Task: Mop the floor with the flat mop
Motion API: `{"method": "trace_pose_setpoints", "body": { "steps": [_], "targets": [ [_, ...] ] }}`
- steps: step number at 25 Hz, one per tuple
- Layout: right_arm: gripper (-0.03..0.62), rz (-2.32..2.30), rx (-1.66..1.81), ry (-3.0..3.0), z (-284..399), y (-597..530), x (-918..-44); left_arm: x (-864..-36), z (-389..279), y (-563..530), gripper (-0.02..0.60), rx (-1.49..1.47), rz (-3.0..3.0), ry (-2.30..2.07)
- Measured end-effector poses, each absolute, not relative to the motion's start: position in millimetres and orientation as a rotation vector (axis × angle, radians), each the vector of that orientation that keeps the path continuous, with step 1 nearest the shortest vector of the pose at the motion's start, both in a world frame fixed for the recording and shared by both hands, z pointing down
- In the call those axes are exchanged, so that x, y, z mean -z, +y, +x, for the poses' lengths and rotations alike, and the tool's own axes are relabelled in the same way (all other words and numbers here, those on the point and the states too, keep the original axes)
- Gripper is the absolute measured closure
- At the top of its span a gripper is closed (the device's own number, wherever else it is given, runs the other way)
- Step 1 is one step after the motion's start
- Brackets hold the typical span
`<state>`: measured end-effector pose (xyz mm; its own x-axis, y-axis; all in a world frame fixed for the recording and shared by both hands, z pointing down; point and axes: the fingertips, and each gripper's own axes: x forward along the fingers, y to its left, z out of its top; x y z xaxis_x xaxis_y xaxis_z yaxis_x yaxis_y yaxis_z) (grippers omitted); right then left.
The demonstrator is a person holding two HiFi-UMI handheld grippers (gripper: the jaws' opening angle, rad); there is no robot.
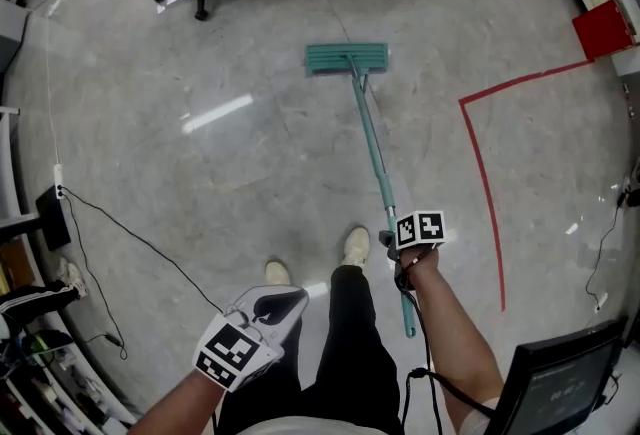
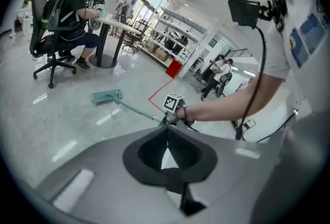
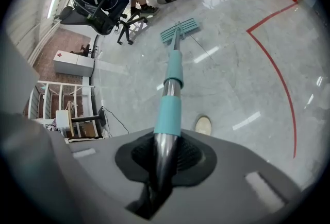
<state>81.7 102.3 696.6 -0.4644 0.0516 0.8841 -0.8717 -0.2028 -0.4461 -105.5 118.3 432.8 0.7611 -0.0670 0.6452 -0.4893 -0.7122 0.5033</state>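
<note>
Flat mop (image 1: 346, 58) rests pad-down on the floor (image 1: 200, 173) well ahead of us, its pole (image 1: 372, 143) running straight back into our right gripper (image 1: 398, 245), clamped on it; left gripper (image 1: 285, 301), closed and empty, hangs farther off.

You have no legible text, brand, number or sign in any view. The right marker cube (image 1: 420, 228) and left marker cube (image 1: 235, 351) bear only black-and-white square patterns. Print on the monitor screen (image 1: 565, 388) is too faint to read.
</note>
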Motion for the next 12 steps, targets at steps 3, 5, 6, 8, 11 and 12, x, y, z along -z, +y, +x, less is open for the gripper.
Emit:
{"method": "trace_pose_setpoints", "body": {
  "steps": [3, 5, 6, 8, 11, 12],
  "targets": [
    [0.548, 0.998, -1.766, -1.372, 68, 147, -687, -432, -112, 128, 0.578, -0.801, 2.280, -0.399],
    [0.548, 0.987, -1.770, -1.368, 59, 177, -681, -432, -116, 135, 0.578, -0.806, 2.283, -0.398],
    [0.548, 0.981, -1.772, -1.366, 55, 192, -678, -432, -118, 138, 0.578, -0.808, 2.285, -0.401],
    [0.548, 0.969, -1.777, -1.360, 48, 219, -672, -432, -122, 144, 0.578, -0.811, 2.292, -0.393],
    [0.548, 0.950, -1.779, -1.340, 39, 262, -664, -434, -127, 158, 0.578, -0.814, 2.304, -0.371],
    [0.548, 0.946, -1.777, -1.332, 36, 276, -661, -434, -127, 160, 0.578, -0.814, 2.308, -0.369]
  ]
}}
